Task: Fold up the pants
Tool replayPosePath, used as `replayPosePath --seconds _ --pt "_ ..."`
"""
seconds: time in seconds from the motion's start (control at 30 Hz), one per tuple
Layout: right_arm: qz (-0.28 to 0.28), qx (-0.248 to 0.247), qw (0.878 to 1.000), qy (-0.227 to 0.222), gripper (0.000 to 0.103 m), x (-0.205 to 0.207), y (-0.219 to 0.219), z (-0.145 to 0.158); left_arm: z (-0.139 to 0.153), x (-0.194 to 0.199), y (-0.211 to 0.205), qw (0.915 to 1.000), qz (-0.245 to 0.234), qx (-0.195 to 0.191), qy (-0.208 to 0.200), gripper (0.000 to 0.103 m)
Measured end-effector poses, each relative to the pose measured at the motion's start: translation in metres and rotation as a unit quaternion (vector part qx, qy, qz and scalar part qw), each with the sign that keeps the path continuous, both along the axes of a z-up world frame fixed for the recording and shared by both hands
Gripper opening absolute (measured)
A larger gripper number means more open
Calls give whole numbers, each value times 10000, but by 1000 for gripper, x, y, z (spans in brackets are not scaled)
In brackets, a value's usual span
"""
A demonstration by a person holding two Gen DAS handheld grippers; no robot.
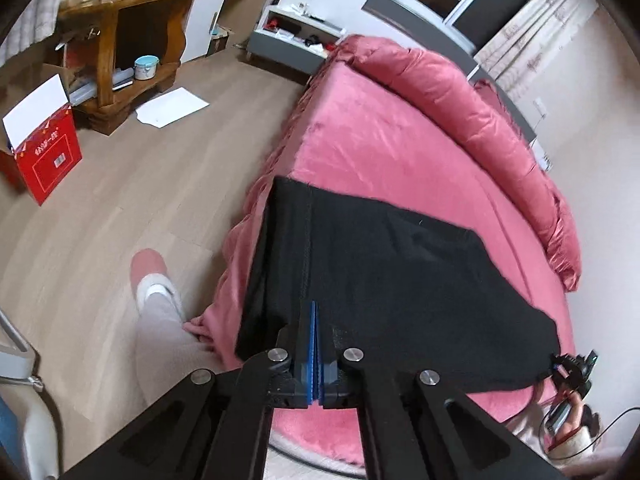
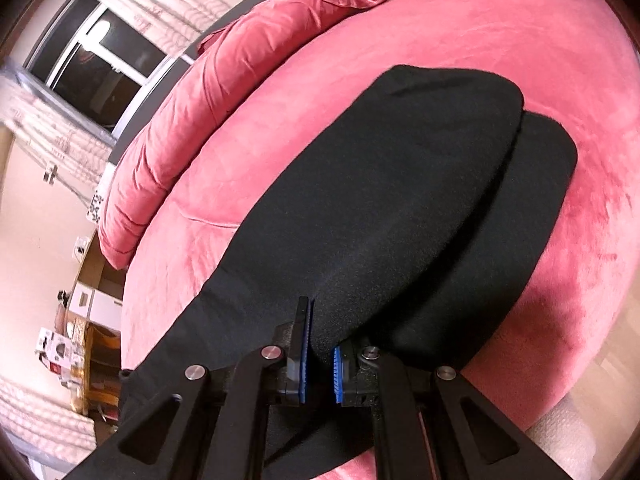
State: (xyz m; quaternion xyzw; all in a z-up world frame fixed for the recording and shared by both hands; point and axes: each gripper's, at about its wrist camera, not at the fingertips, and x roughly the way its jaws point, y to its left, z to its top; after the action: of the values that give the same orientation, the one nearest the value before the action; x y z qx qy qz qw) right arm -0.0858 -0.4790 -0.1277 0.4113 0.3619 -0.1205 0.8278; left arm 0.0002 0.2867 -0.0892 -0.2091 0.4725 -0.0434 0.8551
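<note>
Black pants [image 1: 392, 272] lie spread on a pink bed [image 1: 384, 148], one end hanging over the bed's left corner. My left gripper [image 1: 314, 312] is shut on the pants' near edge, its blue pads pressed together on the cloth. In the right wrist view the pants [image 2: 384, 184] lie folded over themselves, an upper layer on a lower one. My right gripper [image 2: 322, 332] grips a fold of the black cloth between its blue pads [image 2: 306, 344]. The right gripper also shows in the left wrist view [image 1: 572, 368], at the pants' far right corner.
A rolled pink duvet [image 1: 472, 100] lies along the bed's far side. The wooden floor [image 1: 132, 184] holds a red box [image 1: 44, 152], white paper [image 1: 172, 108] and a wooden shelf unit [image 1: 132, 40]. A person's leg and pink slipper [image 1: 154, 280] stand beside the bed.
</note>
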Motion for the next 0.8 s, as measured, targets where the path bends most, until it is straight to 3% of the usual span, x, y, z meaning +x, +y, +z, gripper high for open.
replayPosePath --seconds 0.03,0.07,0.2,0.27,0.3,0.33,0.4,0.53,0.63,0.73,0.8 --pt "39 -42 10000 19 10 -1 0 -1 -4 0 -1 9999 -2 22 101 30" --pt "66 -25 10000 27 11 -2 -1 -2 -11 0 0 9997 10 -18 251 38" --pt "-51 319 9995 16 13 -1 -6 -11 -31 -8 8 9968 222 -531 550 42" --pt "-119 418 9991 23 14 -1 -9 -16 -34 -10 12 9954 290 -661 633 39" --pt "-135 415 9990 58 14 1 -9 -17 -35 -11 12 9951 284 -693 644 32" --pt "-136 414 9990 76 15 3 -8 -18 -35 -12 12 9953 244 -695 635 15" --pt "-77 308 9994 117 16 8 -6 -18 -35 -13 9 9952 156 -751 600 4" --pt "18 -62 9999 151 10 19 -1 -1 -15 -9 8 9973 183 -632 316 3" --pt "40 -135 9998 -146 10 18 1 22 1 -5 21 9951 427 -896 24 3" --pt "185 -293 9992 -194 10 10 9 35 1 1 22 9977 379 -556 97 3" --pt "295 -483 9984 33 10 7 15 29 -13 1 17 9987 286 -292 294 3"
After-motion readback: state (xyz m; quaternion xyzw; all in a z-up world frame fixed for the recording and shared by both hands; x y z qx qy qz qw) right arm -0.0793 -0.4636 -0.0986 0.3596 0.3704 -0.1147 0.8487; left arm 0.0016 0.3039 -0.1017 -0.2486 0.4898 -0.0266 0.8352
